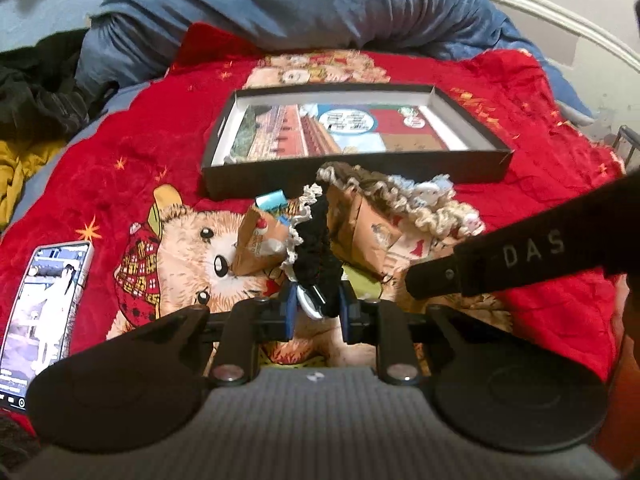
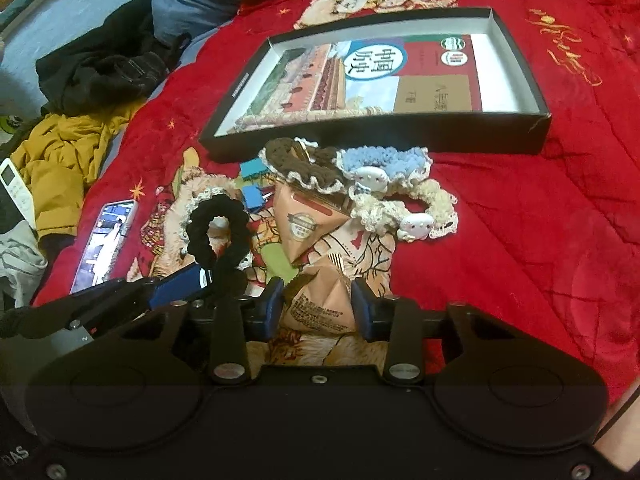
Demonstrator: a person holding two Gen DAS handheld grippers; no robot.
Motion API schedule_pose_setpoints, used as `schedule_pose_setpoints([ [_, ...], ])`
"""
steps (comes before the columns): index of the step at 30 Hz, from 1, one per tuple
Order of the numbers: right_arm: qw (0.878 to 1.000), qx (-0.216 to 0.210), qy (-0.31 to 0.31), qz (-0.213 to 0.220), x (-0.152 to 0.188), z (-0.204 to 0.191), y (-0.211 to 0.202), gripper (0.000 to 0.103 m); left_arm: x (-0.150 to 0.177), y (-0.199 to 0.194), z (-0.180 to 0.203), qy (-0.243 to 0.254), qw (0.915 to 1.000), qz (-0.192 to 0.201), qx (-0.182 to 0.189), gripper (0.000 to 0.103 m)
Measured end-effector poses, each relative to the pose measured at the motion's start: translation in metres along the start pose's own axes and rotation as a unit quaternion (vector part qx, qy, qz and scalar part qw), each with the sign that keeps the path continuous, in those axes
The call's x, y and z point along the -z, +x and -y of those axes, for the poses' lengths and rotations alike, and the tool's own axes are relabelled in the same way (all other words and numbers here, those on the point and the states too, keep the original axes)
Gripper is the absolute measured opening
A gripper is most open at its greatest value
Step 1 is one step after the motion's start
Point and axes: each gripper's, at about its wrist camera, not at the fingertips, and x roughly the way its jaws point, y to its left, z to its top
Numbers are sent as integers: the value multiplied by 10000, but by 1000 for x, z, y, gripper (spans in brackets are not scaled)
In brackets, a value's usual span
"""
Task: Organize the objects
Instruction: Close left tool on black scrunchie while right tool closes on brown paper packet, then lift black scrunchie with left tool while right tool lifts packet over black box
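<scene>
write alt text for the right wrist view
The right claw straddles a tan paper packet on a red blanket, its pads not visibly pressing it. At left, the left claw holds up a black scrunchie. Beyond lie more scrunchies and an open black box.

Scrunchies (image 2: 360,184) and packets (image 2: 308,228) before box (image 2: 400,132), phone (image 2: 106,240) left.

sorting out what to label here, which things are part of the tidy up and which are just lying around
Part of the job:
black scrunchie, held by left gripper
tan snack packet, between right gripper fingers
brown scrunchie
blue scrunchie
cream scrunchie
black box

Lying about:
phone
mustard garment
remote
</scene>
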Motion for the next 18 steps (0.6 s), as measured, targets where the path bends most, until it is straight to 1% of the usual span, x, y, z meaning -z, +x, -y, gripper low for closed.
schedule_pose_setpoints([
  [10, 9995, -135, 170, 238, -8, 0, -21, 34, -3, -23, 3, 110, 9973, 726, 39, 24],
  [18, 9986, -189, 130, 477, -13, -4, -35, 34, -7, -34, 3, 118, 9936, 1122, 24, 24],
])
